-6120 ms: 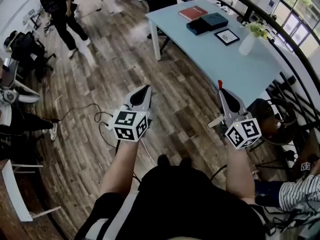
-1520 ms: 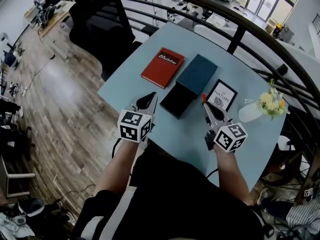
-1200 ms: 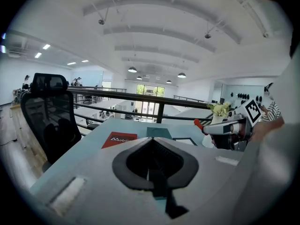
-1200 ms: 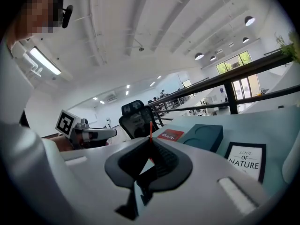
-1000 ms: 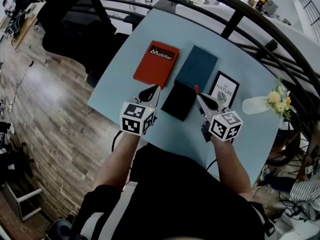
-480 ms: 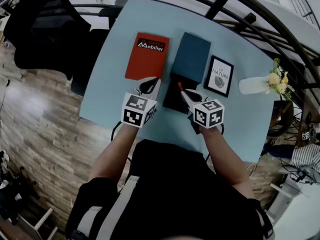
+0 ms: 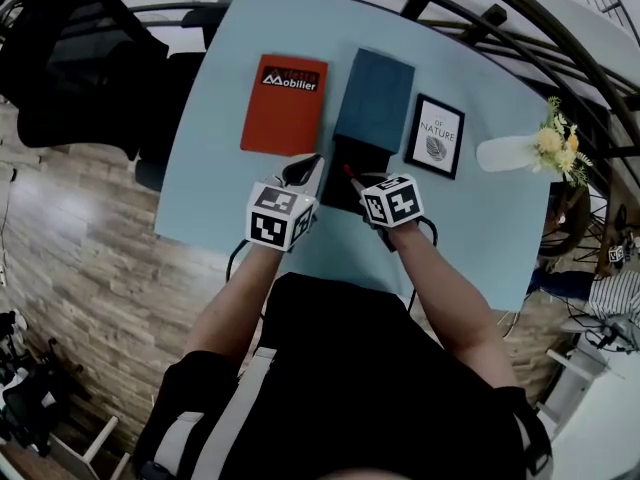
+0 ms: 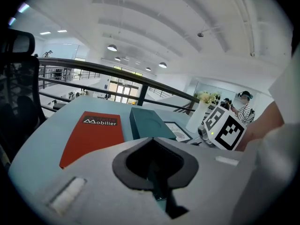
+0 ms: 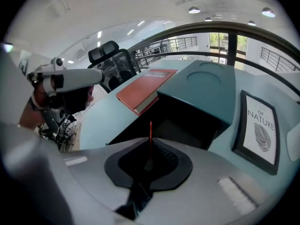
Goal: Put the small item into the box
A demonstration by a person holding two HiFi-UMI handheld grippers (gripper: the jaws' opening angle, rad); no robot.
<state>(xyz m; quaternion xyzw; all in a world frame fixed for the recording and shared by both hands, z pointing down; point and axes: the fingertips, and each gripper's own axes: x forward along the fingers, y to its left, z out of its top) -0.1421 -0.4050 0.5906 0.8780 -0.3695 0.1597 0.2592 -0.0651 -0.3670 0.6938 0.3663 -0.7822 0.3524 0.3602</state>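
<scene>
A person stands at a pale blue table [image 7: 212, 173] with 2 handheld grippers raised over an open box. The box is a black tray [image 7: 362, 158] slid out from under a teal cover [image 7: 375, 96].

The task is partly done. The small item [image 9: 150, 131], a thin red strip, is pinched upright between the pressed-together jaws of the right gripper [image 9: 150, 146]. That gripper sits at the near edge of the tray, its red tip just above the tray's opening. The item is not yet inside. What appears left is to lower it into the tray and let go.

The tray's inside is dark. As far as the right gripper view shows, it holds nothing.

The left gripper [image 8: 153, 165] hangs just left of the tray, its jaws closed together with nothing between them.

A red book [image 7: 284, 105] lies left of the box. A framed print [image 7: 435, 136] lies right of the box, and a white vase [image 7: 508, 153] with yellow flowers lies farther right of it.
</scene>
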